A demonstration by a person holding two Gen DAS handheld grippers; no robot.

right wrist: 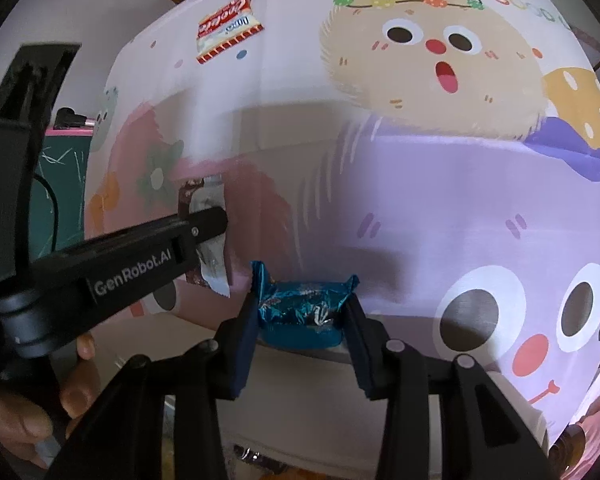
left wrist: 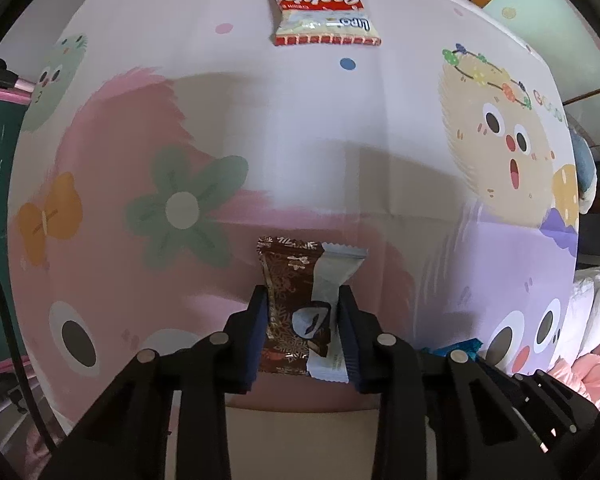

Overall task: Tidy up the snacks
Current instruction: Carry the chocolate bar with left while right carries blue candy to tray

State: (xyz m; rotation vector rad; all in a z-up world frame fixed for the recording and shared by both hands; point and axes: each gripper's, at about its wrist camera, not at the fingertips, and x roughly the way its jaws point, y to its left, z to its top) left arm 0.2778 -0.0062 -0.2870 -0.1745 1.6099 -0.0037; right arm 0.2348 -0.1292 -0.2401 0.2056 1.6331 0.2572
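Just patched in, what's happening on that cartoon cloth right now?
A person is working two tongs at once. The left tongs are closed on a brown and silver snack packet, and the right tongs on a blue foil snack, both near the cartoon tablecloth's front edge. A red cookie packet lies untouched at the far side.
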